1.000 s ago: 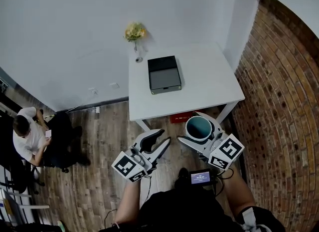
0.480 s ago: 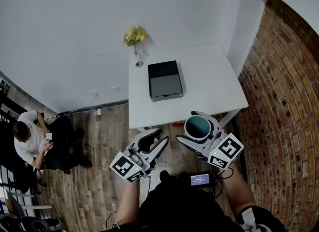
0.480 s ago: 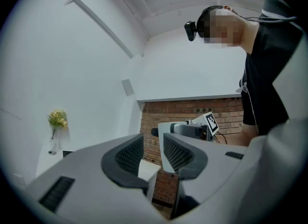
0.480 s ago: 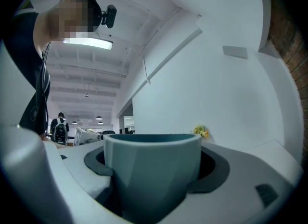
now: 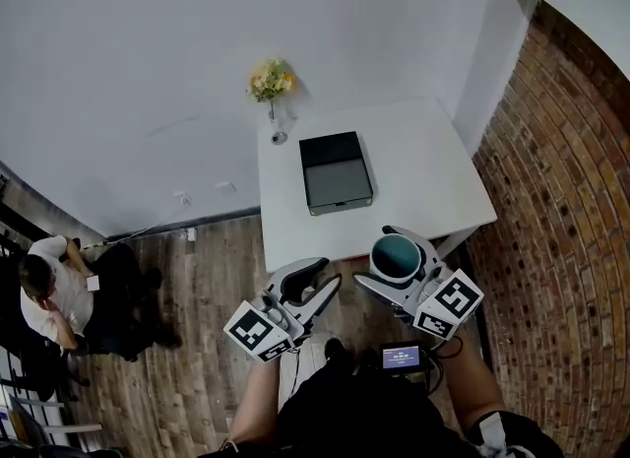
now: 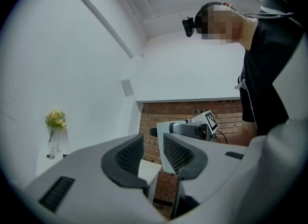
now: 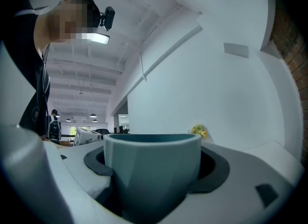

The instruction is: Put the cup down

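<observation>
Observed one white table (image 5: 433,175) set against the white wall, with a brick wall (image 5: 566,249) close on its right side. On the table stood one dark box (image 5: 337,172), left of centre. One vase of yellow flowers (image 5: 272,85) stood at the table's far left corner, with one small round object (image 5: 280,137) just in front of it.

One teal cup (image 5: 397,254) was held upright at the table's near edge, towards the right. The jaws of the right gripper (image 5: 378,255) were clamped on its sides. The box lay beyond the cup, with bare table top between them.

The left gripper (image 5: 317,277) was level before the table's near left corner, its jaws drawn together on nothing.

One person (image 5: 49,289) sat well to the left of the table on the wooden floor (image 5: 197,279).
</observation>
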The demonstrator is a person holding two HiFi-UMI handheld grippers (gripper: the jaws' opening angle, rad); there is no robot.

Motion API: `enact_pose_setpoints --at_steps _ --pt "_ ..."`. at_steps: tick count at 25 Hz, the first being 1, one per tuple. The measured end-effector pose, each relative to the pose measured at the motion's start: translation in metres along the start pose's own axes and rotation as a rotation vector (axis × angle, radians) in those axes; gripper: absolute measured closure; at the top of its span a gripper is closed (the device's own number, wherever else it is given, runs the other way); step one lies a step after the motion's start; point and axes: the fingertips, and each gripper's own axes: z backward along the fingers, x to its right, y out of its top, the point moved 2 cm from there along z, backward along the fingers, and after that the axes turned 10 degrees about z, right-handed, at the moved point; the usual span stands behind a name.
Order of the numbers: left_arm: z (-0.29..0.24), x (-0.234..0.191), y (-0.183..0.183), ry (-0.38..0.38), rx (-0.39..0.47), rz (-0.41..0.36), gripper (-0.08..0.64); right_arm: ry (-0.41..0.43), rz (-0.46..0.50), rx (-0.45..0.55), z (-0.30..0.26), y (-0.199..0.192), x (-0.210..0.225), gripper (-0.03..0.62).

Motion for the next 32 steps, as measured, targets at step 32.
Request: enact_pose_setpoints --at_steps 32 --pt "-0.021 -0.073 0.019 0.053 0.049 0.012 0.428 0.044 0.065 0.007 -0.073 -0.009 0.049 0.173"
